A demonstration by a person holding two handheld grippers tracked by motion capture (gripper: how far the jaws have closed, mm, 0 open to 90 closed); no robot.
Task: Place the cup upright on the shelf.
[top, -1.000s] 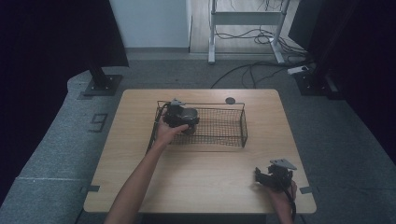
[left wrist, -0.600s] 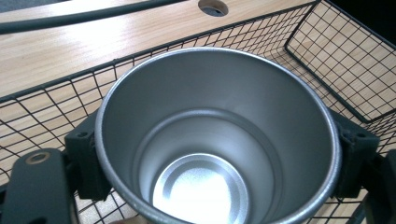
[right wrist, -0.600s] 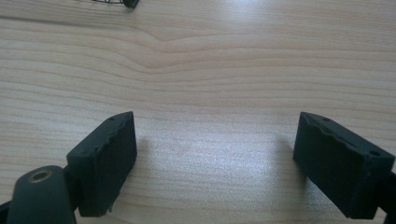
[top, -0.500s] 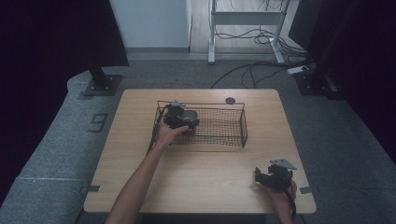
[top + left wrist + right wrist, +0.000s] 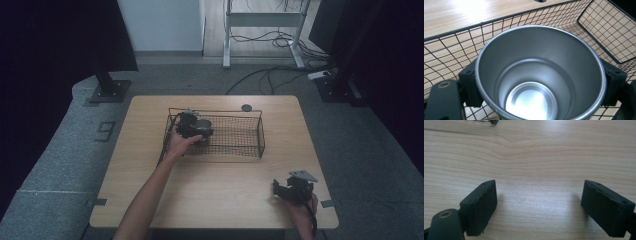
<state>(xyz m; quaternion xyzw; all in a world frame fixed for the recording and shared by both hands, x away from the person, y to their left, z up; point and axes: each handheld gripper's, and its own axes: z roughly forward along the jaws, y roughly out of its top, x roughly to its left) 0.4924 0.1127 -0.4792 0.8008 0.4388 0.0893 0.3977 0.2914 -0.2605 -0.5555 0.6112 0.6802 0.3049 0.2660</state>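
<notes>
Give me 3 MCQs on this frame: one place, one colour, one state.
1. Where is the cup?
A. inside the basket
B. on the bare table beside the right gripper
C. on the floor

2. What colour is the cup?
A. red
B. silver
C. blue

3. How do the right gripper's jaws stand?
A. shut on the cup
B. shut on the basket wire
C. open, nothing between them

Key: 1 A, the left gripper view shows basket mesh all round the cup, and the high view puts the left gripper at the basket's left end. 2 B, bare metal inside and at the rim. 3 C, the right gripper view shows only table wood between the parted pads.
</notes>
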